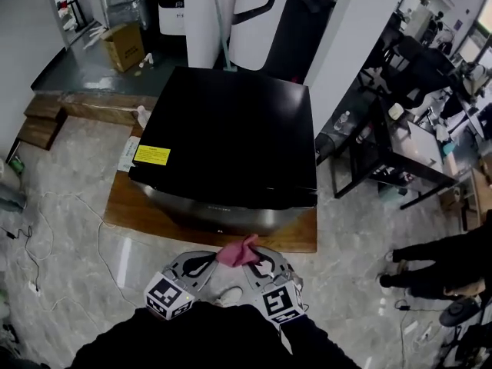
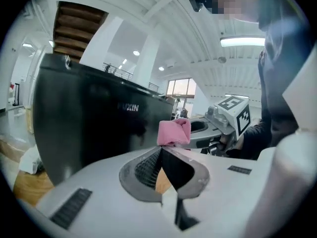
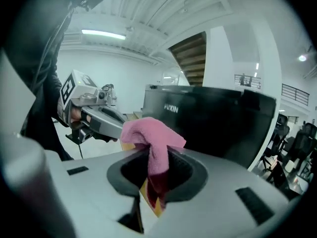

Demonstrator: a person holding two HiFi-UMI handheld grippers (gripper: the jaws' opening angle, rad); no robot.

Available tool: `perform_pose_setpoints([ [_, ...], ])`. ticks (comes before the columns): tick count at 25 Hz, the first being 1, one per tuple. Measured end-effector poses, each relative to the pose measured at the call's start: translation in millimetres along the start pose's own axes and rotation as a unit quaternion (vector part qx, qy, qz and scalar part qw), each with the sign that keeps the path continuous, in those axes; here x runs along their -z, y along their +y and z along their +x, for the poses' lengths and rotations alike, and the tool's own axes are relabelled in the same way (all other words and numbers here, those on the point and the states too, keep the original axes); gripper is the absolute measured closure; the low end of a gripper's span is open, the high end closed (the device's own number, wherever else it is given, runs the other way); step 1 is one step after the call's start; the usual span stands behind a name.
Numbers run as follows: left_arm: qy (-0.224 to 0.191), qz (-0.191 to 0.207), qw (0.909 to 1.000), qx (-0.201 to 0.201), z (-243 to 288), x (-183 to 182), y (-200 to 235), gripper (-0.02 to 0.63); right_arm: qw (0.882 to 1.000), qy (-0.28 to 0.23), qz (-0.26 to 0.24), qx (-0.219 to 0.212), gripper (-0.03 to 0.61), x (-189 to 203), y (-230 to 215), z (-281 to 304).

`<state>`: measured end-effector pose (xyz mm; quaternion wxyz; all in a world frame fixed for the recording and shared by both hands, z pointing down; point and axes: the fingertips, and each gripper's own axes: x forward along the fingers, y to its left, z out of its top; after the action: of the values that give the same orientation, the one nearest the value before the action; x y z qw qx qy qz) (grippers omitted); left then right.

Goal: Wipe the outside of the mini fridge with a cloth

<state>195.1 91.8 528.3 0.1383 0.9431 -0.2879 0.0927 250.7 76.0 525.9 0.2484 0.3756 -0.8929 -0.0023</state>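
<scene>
The black mini fridge [image 1: 231, 137] stands on a low wooden platform [image 1: 127, 206], with its front toward me. In the left gripper view the fridge [image 2: 84, 123] fills the left side; in the right gripper view the fridge [image 3: 223, 118] lies right of centre. A small pink cloth [image 1: 237, 250] hangs just in front of the fridge's lower front edge, between both grippers. My right gripper [image 3: 157, 155] is shut on the cloth [image 3: 148, 133], which drapes down between its jaws. My left gripper [image 2: 161, 150] is shut, its tips meeting at the lower edge of the cloth [image 2: 174, 132].
A yellow label [image 1: 152, 154] sits on the fridge top's left edge. A cardboard box [image 1: 123, 46] stands far left behind the fridge. A dark table [image 1: 415, 152] and a person's legs [image 1: 438, 260] are at the right. Cables [image 1: 46, 237] trail over the floor at left.
</scene>
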Motion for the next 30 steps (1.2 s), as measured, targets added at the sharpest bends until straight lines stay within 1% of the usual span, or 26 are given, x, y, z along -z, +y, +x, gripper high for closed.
perform_pose_setpoints([
  [2,-0.012,0.015,0.9998,-0.003,-12.9,-28.2,-6.5,0.607,1.000,-0.018,-0.009,-0.005,0.502,-32.6,0.0,-15.3],
  [4,-0.010,0.028,0.9995,-0.007,-22.7,-54.6,-8.7,0.607,0.999,-0.041,-0.020,-0.010,0.502,-67.1,-2.8,-30.4],
  [6,-0.009,0.027,0.9996,-0.008,-31.2,-81.3,-6.7,0.607,0.997,-0.067,-0.041,-0.012,0.502,-101.2,-9.3,-43.2],
  [9,-0.023,0.030,0.9992,-0.016,-46.9,-124.6,4.8,0.607,0.991,-0.095,-0.092,-0.002,0.502,-147.4,-26.0,-52.7],
  [11,-0.042,0.040,0.9980,-0.025,-59.8,-158.3,18.4,0.607,0.986,-0.102,-0.133,0.005,0.502,-178.9,-39.3,-51.8],
  [13,-0.061,0.053,0.9961,-0.036,-73.6,-194.6,35.8,0.607,0.982,-0.101,-0.162,0.009,0.502,-210.8,-52.5,-46.5],
  [16,-0.089,0.086,0.9910,-0.053,-88.7,-245.5,70.4,0.607,0.981,-0.079,-0.176,0.008,0.502,-251.3,-73.7,-25.9],
  [19,-0.115,0.109,0.9856,-0.058,-91.7,-284.5,112.7,0.607,0.983,-0.051,-0.178,0.003,0.502,-287.7,-96.0,8.9],
  [21,-0.124,0.124,0.9822,-0.067,-88.1,-301.4,145.5,0.607,0.983,-0.033,-0.182,-0.002,0.502,-309.7,-109.7,35.7],
  [24,-0.129,0.158,0.9739,-0.100,-81.5,-318.4,200.1,0.607,0.982,-0.001,-0.188,-0.007,0.502,-339.8,-128.0,82.2],
  [26,-0.134,0.167,0.9704,-0.111,-78.5,-328.5,233.8,0.607,0.984,0.028,-0.174,-0.007,0.502,-356.3,-140.2,119.8],
  [27,-0.135,0.169,0.9697,-0.114,-77.4,-333.2,250.2,0.607,0.986,0.042,-0.158,-0.016,0.502,-362.6,-144.4,140.5],
  [30,-0.132,0.168,0.9696,-0.119,-69.6,-339.5,294.1,0.607,0.990,0.079,-0.097,-0.058,0.502,-371.1,-148.4,199.5],
])
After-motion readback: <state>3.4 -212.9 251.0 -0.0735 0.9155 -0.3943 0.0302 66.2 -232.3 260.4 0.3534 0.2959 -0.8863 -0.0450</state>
